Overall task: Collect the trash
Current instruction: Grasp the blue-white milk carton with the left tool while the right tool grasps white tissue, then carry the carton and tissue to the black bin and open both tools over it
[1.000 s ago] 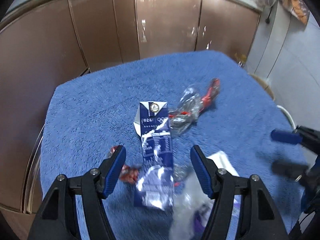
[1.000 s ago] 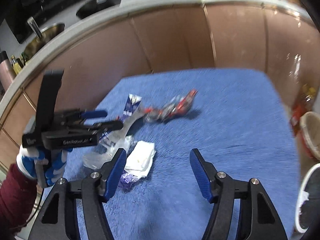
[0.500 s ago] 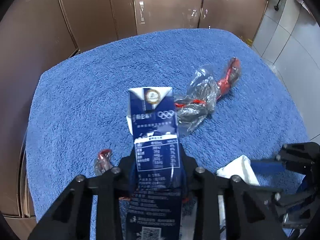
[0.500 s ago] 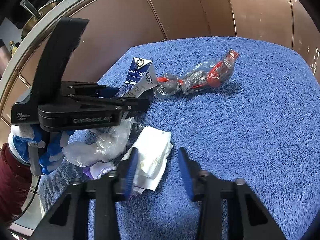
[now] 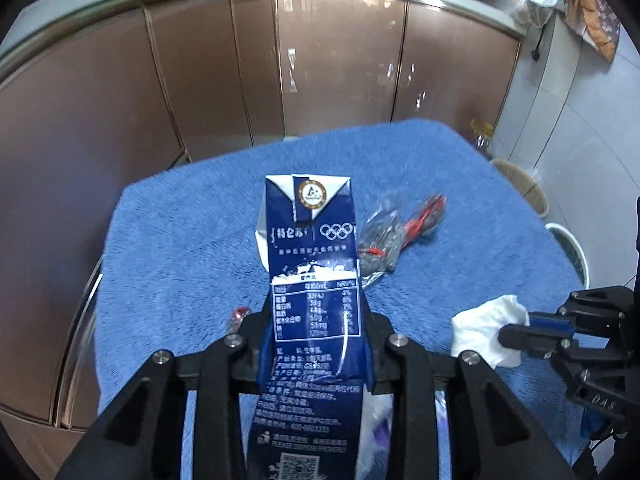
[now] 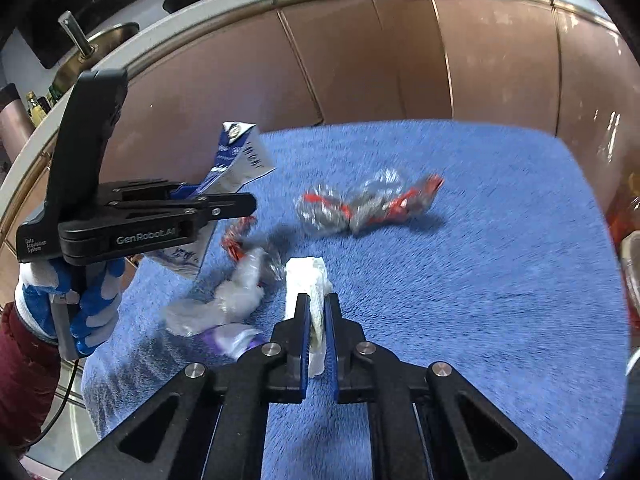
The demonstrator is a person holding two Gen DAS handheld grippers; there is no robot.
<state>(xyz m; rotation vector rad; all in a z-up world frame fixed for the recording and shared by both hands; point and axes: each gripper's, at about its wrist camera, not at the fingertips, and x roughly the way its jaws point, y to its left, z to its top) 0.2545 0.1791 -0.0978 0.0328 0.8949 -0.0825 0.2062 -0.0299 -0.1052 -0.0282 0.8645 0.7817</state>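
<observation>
Left tongs (image 5: 316, 344) clamped on milk carton (image 5: 312, 264), right tongs (image 6: 317, 328) pinched tight on white tissue (image 6: 306, 284), both raised off blue-covered counter (image 6: 480, 280); carry level, grips firm, to bin.

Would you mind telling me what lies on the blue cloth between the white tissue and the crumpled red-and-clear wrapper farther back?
Only bare blue cloth lies between the white tissue and the red-and-clear wrapper; the right wrist view shows it.

Towel (image 6: 480, 280) right side open — wrappers (image 6: 368, 204) mid-left.
</observation>
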